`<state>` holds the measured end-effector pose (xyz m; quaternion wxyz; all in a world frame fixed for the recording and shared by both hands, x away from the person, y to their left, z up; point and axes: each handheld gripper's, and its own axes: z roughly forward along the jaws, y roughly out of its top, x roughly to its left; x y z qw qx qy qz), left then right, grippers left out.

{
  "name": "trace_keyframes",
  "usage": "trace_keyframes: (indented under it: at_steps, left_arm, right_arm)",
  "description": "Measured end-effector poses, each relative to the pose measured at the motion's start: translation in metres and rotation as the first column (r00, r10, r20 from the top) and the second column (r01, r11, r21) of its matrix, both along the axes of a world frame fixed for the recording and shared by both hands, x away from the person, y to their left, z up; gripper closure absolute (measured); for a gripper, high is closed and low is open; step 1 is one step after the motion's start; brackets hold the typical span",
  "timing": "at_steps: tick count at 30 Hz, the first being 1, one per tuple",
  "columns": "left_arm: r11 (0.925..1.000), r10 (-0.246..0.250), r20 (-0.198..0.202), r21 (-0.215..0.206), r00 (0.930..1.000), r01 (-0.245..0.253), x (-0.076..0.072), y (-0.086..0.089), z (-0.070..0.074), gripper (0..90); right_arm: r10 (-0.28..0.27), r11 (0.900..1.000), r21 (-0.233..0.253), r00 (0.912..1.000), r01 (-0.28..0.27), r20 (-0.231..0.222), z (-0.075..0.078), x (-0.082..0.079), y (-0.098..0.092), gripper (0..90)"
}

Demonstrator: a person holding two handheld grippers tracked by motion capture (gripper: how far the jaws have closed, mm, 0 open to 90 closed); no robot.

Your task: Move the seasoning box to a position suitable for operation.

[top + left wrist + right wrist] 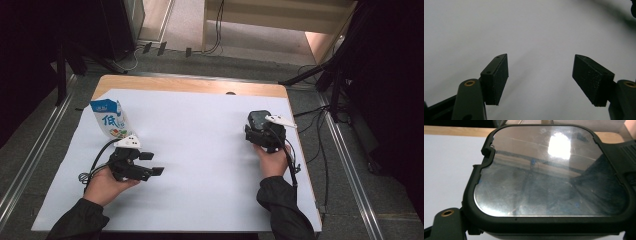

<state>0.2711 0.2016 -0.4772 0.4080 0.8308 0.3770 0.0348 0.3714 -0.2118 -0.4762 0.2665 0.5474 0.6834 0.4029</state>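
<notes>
Two hand-held grippers are in my hands over the white sheet on the table [200,86]. My right hand-held gripper [258,123] is clamped around a black box with a glossy lid [549,172], held near the table's right edge. My left hand-held gripper [540,75] has its jaws spread wide with nothing between them, pointing toward the middle. A milk carton [111,119] stands tilted just behind it.

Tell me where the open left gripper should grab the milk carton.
Take the milk carton across its flat side walls at mid-height, below the folded top. It leans, so tilt the left gripper to match and approach from the near side, where the gripper already sits.
</notes>
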Motion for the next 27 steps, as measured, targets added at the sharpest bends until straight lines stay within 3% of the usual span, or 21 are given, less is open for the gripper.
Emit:
trace_keyframes:
  at_steps: [9, 13, 14, 21, 24, 26, 27]
  left_arm:
    - [1.0000, -0.001, 0.014, -0.002, 0.9999, 0.001, 0.004, 0.000, 0.002, 28.5]
    - [1.0000, 0.003, 0.022, -0.002, 0.9997, -0.003, 0.005, 0.000, 0.003, 28.3]
    - [0.9999, 0.010, 0.025, -0.005, 0.9996, -0.010, 0.005, 0.000, 0.003, 28.3]
    - [0.9998, 0.018, 0.039, 0.008, 0.9991, -0.019, 0.007, 0.002, 0.002, 28.3]
    - [0.9996, 0.022, 0.044, 0.013, 0.9988, -0.023, 0.008, 0.001, 0.001, 28.4]
    - [0.9996, 0.020, 0.041, 0.021, 0.9989, -0.021, 0.009, 0.001, 0.001, 28.4]
    - [0.9996, 0.021, 0.041, 0.018, 0.9989, -0.022, 0.009, 0.001, 0.001, 28.4]
  right_arm:
    - [0.091, 0.996, 0.019, 0.9958, -0.091, -0.011, 0.001, -0.018, 0.027, 16.3]
    - [0.148, 0.989, 0.018, 0.9889, -0.147, -0.015, 0.000, -0.028, 0.047, 16.3]
    - [0.177, 0.984, 0.016, 0.9840, -0.177, -0.014, -0.001, -0.033, 0.056, 16.3]
    - [0.243, 0.970, 0.010, 0.9698, -0.242, -0.023, -0.004, -0.043, 0.078, 16.3]
    - [0.284, 0.959, 0.008, 0.9583, -0.284, -0.031, -0.009, -0.048, 0.093, 16.3]
    - [0.289, 0.957, 0.009, 0.9568, -0.289, -0.032, -0.010, -0.049, 0.096, 16.3]
    - [0.311, 0.950, 0.008, 0.9498, -0.311, -0.035, -0.011, -0.051, 0.105, 16.3]
